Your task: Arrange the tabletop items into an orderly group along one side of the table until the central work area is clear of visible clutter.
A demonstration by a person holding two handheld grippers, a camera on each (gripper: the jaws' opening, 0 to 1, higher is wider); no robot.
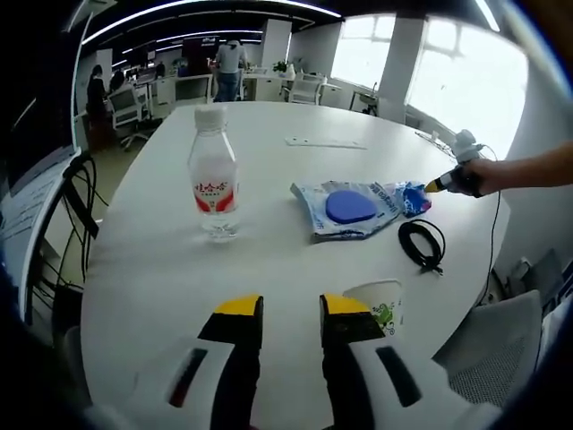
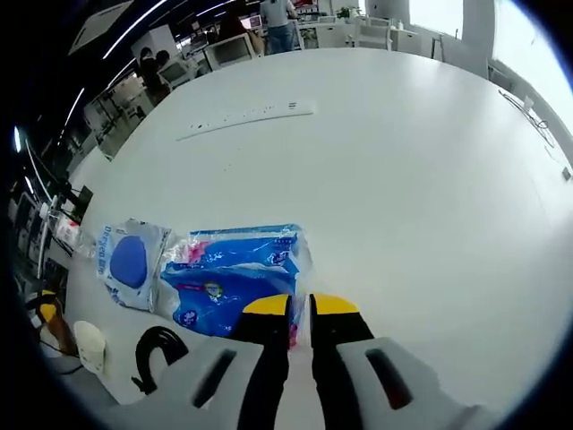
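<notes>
A clear water bottle (image 1: 213, 175) with a red label stands upright on the white table (image 1: 161, 269). To its right lies a clear packet with a blue disc (image 1: 349, 208) (image 2: 128, 260), and beside that a blue tissue pack (image 1: 414, 199) (image 2: 237, 273). A black coiled cable (image 1: 422, 242) (image 2: 157, 354) and a paper cup (image 1: 376, 303) (image 2: 89, 345) sit nearer the edge. My left gripper (image 1: 291, 309) hangs open over bare table, the cup just right of it. My right gripper (image 2: 300, 309) (image 1: 445, 184), held by a hand, is shut on the tissue pack's edge.
A long white power strip (image 1: 324, 141) (image 2: 246, 118) lies farther across the table. Grey chair (image 1: 501, 349) stands by the table's right edge, and dark cables (image 1: 76, 206) hang at its left edge. Desks, chairs and people fill the office behind.
</notes>
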